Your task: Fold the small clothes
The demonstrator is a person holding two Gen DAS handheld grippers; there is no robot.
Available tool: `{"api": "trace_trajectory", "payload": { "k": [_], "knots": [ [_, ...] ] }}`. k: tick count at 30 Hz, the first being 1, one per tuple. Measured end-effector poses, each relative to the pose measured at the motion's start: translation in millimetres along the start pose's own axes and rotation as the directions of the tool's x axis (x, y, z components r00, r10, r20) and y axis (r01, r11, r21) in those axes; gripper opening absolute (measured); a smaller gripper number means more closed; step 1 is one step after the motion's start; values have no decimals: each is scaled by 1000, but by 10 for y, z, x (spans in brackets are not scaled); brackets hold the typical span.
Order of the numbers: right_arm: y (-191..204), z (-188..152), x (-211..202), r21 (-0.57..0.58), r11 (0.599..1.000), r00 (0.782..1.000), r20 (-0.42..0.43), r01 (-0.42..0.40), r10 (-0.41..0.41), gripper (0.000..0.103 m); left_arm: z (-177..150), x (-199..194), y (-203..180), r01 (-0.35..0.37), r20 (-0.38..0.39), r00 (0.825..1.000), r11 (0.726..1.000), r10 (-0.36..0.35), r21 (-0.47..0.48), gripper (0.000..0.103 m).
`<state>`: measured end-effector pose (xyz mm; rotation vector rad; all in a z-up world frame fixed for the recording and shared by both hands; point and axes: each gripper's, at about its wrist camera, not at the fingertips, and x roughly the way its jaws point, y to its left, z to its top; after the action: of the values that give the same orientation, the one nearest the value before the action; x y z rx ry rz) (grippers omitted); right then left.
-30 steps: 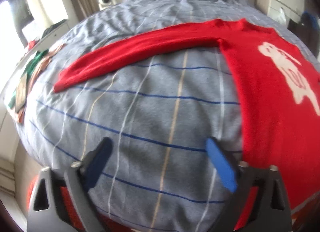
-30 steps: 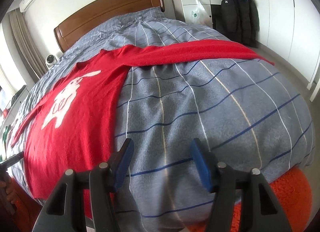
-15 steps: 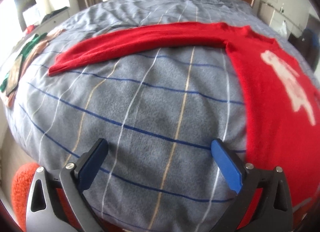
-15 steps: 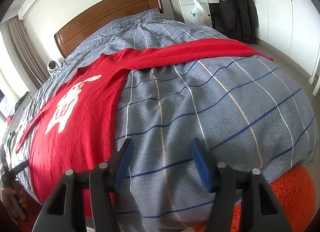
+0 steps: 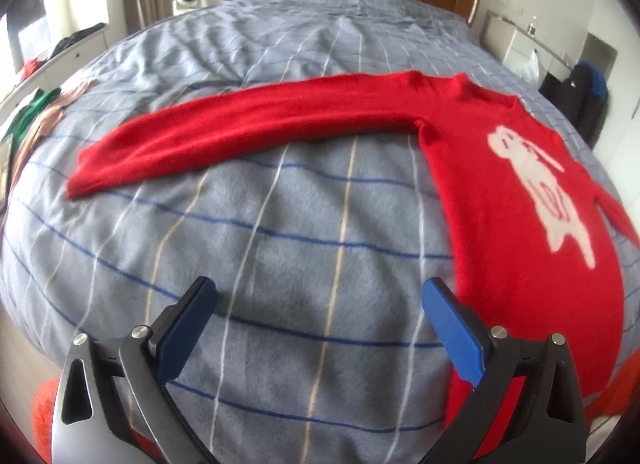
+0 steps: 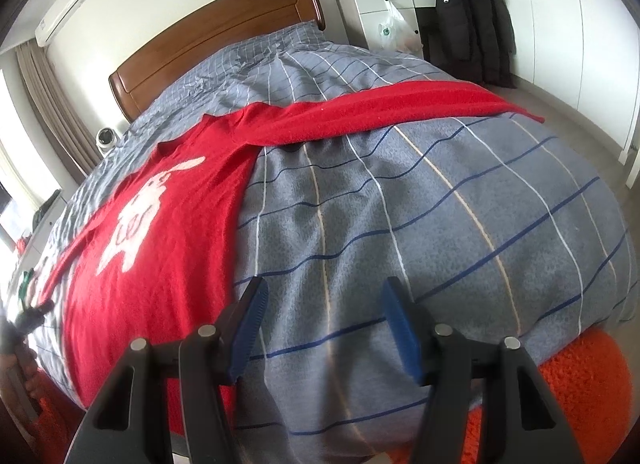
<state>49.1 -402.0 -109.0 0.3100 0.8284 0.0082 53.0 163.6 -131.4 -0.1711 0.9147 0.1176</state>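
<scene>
A red sweater (image 5: 516, 223) with a white animal print lies flat, front up, on the bed, both sleeves spread out sideways. In the left wrist view one sleeve (image 5: 240, 131) stretches to the left. In the right wrist view the sweater (image 6: 160, 232) has its other sleeve (image 6: 400, 107) running to the right. My left gripper (image 5: 320, 296) hovers open over bare duvet near the bed's foot, left of the sweater's hem. Over duvet to the right of the hem, my right gripper (image 6: 324, 296) is open too, with nothing between its blue pads.
The bed has a grey checked duvet (image 5: 280, 248) and a wooden headboard (image 6: 216, 39). An orange fuzzy stool (image 6: 576, 384) sits below the bed's foot. Other clothes (image 5: 36, 115) lie at the bed's left edge. A dark coat (image 6: 472, 23) hangs by white cupboards.
The left wrist view has tilted upward, showing more of the headboard and the whole sleeve. Both grippers stay open and over the duvet; the sweater has not moved.
</scene>
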Motion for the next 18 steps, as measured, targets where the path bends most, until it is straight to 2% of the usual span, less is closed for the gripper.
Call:
{"api": "trace_trajectory", "payload": {
  "k": [4,8,11,13,15,18],
  "knots": [
    [-222,346,-72,67,996,998,4,-57,57,59,-76,-16,153,-18,-2,1000,999,18,-47,102],
    [-804,868,-209,241,963,991,89,-118,99,59,-62,-33,304,-7,10,1000,991,8,-133,102],
    [-1376,1119,-230,425,891,984,139,-162,113,59,-77,-18,346,-14,10,1000,986,16,-163,102],
    [-1703,1167,-158,538,818,978,149,-205,148,59,-82,-17,318,-30,17,999,988,33,-150,102],
    [-1934,1181,-2,617,744,967,150,-256,208,59,-81,-8,274,-50,22,998,991,54,-128,102],
    [-2134,1187,212,690,674,962,144,-265,232,54,-82,8,215,-81,28,996,992,84,-98,102]
  ]
}}
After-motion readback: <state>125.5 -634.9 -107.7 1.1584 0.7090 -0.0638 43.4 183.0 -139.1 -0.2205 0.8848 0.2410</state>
